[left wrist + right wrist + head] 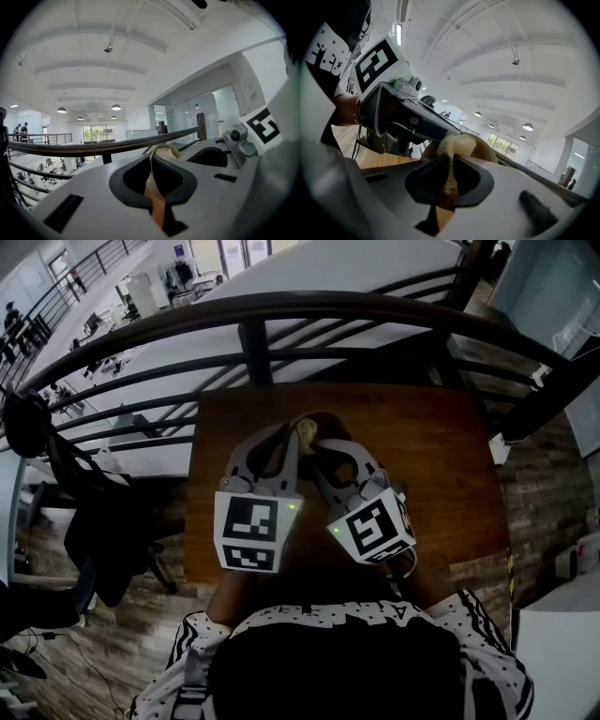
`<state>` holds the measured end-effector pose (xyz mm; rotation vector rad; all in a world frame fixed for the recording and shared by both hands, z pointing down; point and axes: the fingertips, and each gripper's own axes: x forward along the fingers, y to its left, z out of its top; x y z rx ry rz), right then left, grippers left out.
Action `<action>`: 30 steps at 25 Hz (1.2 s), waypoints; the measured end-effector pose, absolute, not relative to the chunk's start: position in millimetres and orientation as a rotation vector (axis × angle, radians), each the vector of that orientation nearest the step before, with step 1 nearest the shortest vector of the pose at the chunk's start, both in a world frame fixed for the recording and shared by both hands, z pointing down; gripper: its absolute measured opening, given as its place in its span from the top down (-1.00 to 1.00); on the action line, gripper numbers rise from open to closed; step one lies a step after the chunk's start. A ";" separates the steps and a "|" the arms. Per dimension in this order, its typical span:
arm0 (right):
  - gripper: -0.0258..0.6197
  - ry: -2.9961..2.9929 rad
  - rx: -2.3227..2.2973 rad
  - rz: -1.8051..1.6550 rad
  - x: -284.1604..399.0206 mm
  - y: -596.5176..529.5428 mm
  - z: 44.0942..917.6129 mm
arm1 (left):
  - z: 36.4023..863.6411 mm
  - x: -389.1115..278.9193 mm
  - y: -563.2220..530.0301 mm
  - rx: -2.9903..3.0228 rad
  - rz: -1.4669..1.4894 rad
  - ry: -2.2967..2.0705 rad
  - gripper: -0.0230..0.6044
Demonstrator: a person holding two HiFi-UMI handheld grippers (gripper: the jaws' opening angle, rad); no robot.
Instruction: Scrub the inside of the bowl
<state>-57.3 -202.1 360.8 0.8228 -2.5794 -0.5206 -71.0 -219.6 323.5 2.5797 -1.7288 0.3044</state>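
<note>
Your patterned sleeves (483,643) enter the head view at 6 o'clock, and both grippers reach toward 12 over a bare brown wooden table (441,474). Your left gripper (289,435) is pinched narrow on the thin wall of the tan bowl (317,424), which sits just above the view's centre between the two sets of jaw tips. Your right gripper (323,448), at 1 o'clock of the left one, is clamped on a pale fibrous scrubber (454,145), whose tuft shows inside the bowl's rim. The gripper bodies cover most of the bowl from above, so whether it rests on the table cannot be told. Wood-plank floor (544,493) lies at 3 o'clock. A dark garment (84,502) hangs at 9 o'clock. A dark metal railing (281,310) crosses beyond the table's far edge. Past the railing, at 10 to 11 o'clock, a lower floor holds desks and people.
</note>
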 end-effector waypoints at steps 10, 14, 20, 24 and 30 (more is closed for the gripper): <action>0.80 -2.497 0.749 -0.580 -57.3 -200.8 370.4 | 328.2 -71.9 -220.1 2.573 0.315 -1.724 0.85; 0.80 -2.443 0.718 -0.626 -57.6 -200.6 373.8 | 328.2 -72.4 -220.0 2.577 0.327 -1.730 0.85; 0.80 -2.320 0.646 -0.731 -57.5 -200.1 379.7 | 327.0 -72.0 -219.2 2.581 0.338 -1.732 0.85; 0.80 -2.258 0.600 -0.771 -57.9 -198.3 383.5 | 326.8 -71.1 -218.0 2.585 0.349 -1.727 0.85; 0.80 -2.174 0.524 -0.832 -58.6 -192.7 393.3 | 330.2 -67.3 -215.8 2.599 0.369 -1.706 0.84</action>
